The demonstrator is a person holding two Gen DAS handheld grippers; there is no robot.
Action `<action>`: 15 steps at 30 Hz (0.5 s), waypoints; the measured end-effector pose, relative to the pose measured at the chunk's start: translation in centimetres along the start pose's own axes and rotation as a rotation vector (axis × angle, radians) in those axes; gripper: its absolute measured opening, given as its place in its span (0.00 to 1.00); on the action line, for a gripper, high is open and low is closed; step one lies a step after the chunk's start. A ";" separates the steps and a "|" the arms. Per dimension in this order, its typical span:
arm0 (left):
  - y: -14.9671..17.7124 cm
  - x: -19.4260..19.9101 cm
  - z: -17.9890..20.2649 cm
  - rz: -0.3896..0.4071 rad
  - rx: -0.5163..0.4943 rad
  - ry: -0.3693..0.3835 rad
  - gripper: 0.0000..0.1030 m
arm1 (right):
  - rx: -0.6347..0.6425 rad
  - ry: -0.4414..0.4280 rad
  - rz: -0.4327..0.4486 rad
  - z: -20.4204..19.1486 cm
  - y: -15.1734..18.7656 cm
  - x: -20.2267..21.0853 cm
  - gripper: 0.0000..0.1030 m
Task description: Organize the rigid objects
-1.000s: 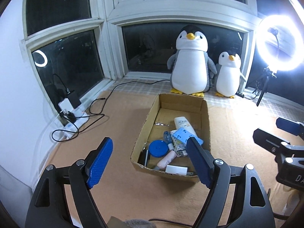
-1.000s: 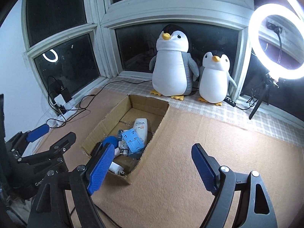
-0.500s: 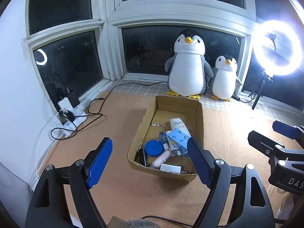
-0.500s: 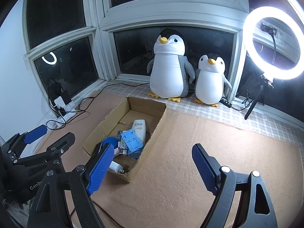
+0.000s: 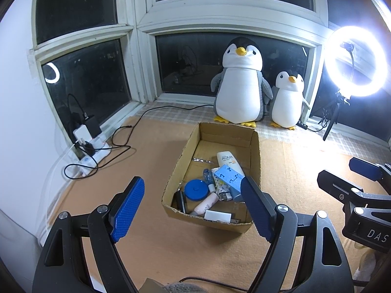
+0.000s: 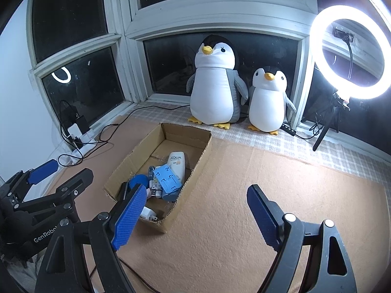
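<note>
While both blue-padded grippers, left gripper point(image 5: 193, 207) and right gripper point(image 6: 195, 213), gape wide and empty, bare tan carpet point(image 6: 244, 195) spreads toward three o'clock beside the open brown cardboard box point(image 6: 199, 156).

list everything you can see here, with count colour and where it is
cardboard box: 1, brown, on the tan mat
sunscreen tube: 1, white, in the box
light blue block: 1, in the box
round lid: 1, blue, in the box
pink tube: 1, in the box
white charger: 1, at the box's near end
plush penguins: 2, white and grey, by the window
ring light: 1, lit, right
power strip: 1, white, left
left gripper: open, blue pads
right gripper: open, blue pads
</note>
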State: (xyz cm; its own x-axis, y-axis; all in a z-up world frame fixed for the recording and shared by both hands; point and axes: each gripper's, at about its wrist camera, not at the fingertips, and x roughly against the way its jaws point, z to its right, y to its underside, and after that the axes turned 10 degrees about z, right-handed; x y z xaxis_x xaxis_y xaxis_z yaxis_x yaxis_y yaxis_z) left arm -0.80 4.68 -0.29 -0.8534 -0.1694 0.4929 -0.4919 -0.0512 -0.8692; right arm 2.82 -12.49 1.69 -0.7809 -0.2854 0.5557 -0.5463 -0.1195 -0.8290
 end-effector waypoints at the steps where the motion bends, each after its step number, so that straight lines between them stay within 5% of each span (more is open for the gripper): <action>1: 0.0 0.0 0.0 -0.001 0.000 0.000 0.79 | 0.001 0.000 -0.001 0.0 0.0 0.0 0.79; 15: -0.1 0.0 0.2 0.010 -0.011 0.001 0.79 | -0.006 0.001 -0.009 0.2 0.2 -0.3 0.79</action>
State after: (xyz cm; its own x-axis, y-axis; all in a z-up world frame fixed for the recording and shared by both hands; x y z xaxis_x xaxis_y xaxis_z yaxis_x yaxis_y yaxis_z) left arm -0.77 4.48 -0.22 -0.8585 -0.1691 0.4840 -0.4850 -0.0385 -0.8737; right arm 3.07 -12.60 1.35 -0.7763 -0.2836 0.5630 -0.5550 -0.1159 -0.8237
